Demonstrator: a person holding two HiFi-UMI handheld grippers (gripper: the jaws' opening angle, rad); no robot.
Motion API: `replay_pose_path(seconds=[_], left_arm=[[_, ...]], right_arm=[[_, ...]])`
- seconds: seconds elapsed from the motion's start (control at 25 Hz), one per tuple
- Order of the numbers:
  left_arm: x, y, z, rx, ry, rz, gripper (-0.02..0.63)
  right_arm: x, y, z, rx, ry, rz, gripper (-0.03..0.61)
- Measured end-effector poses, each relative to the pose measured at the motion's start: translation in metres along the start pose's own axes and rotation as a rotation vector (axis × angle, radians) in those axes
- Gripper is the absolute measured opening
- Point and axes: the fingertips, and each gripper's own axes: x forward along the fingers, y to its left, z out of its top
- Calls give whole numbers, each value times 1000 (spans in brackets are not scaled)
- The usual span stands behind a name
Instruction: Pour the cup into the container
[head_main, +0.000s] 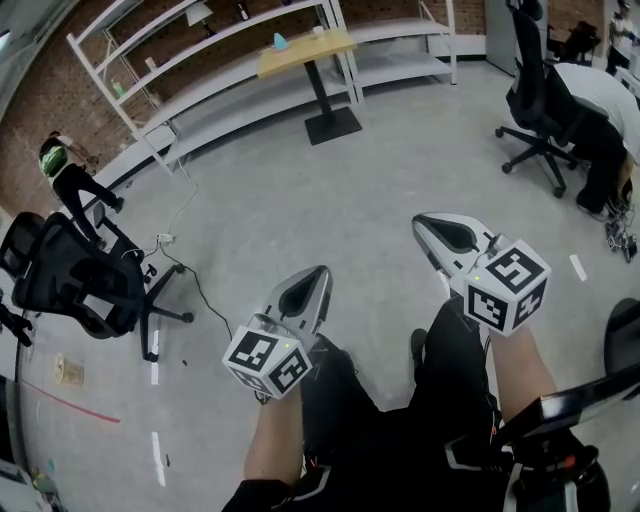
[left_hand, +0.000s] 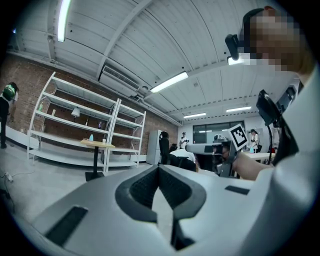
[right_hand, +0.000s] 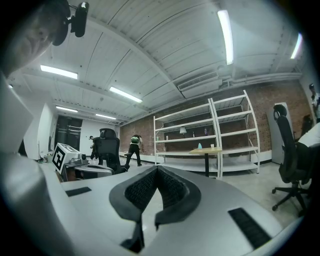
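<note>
A small wooden table (head_main: 305, 52) stands far off by the shelves, with a small white cup (head_main: 318, 31) and a pale blue item (head_main: 279, 41) on it. Both are too small to make out further. My left gripper (head_main: 318, 271) and right gripper (head_main: 420, 221) are held level over the bare floor, well short of the table. Each is shut with nothing between its jaws. The left gripper view shows its shut tips (left_hand: 159, 167), the table (left_hand: 96, 145) and the cup (left_hand: 104, 140). In the right gripper view the shut tips (right_hand: 158, 167) point toward the table (right_hand: 206, 150) and cup (right_hand: 212, 146).
White metal shelves (head_main: 200, 60) line the brick wall behind the table. A black office chair (head_main: 75, 280) stands at the left beside a floor cable (head_main: 190, 270). Another chair (head_main: 540, 100) is at the right. A person (head_main: 70, 185) stands far left. Grey floor lies between me and the table.
</note>
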Motion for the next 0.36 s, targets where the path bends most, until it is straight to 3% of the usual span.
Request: replay_pose_path(seconds=[0.36], left_arm=[[7,3,0,-11,-8,2,-8]], right_arm=[[1,-7,-1,1,-1,-3,0]])
